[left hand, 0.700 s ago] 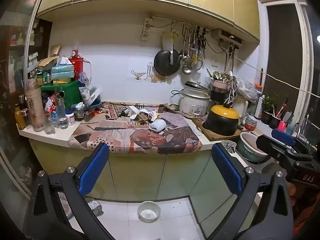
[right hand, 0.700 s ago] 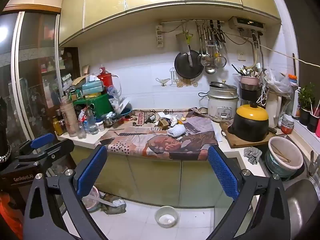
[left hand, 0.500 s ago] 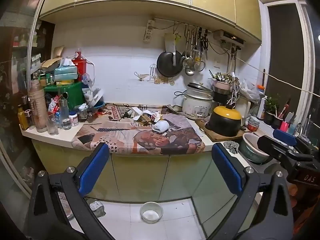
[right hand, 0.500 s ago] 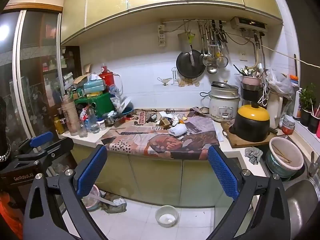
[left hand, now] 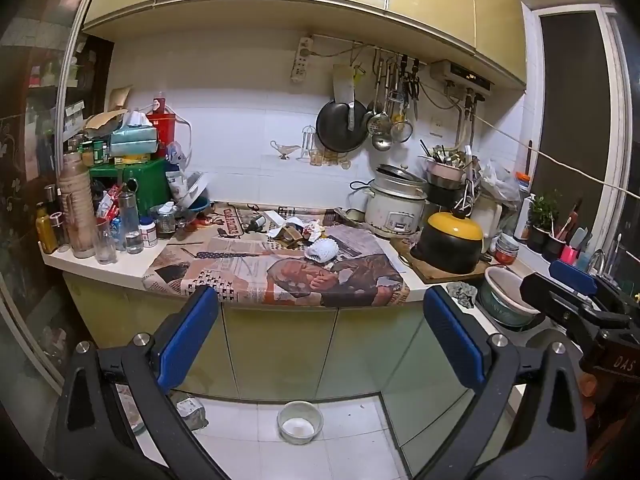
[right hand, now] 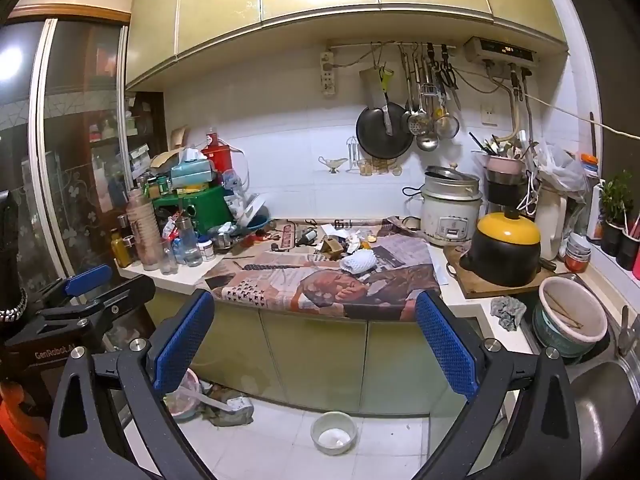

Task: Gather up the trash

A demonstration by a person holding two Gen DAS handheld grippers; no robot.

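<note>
A pile of trash (left hand: 294, 230) lies on newspaper (left hand: 276, 276) spread over the kitchen counter: crumpled paper, scraps and a white foam fruit net (left hand: 321, 249). The pile (right hand: 344, 240) and the net (right hand: 359, 261) also show in the right wrist view. My left gripper (left hand: 320, 332) is open and empty, held well back from the counter. My right gripper (right hand: 314, 330) is open and empty, also well back. Each gripper shows at the edge of the other's view, the right one (left hand: 576, 300) and the left one (right hand: 92, 296).
Bottles and jars (left hand: 96, 224) crowd the counter's left end. A rice cooker (left hand: 394, 206) and a yellow-lidded black pot (left hand: 452, 242) stand on the right, with a basin (right hand: 572, 322) by the sink. A white bowl (left hand: 300, 426) sits on the floor.
Both views have shifted slightly, the counter sitting a little further off and to the right. Both grippers stay open and empty.
</note>
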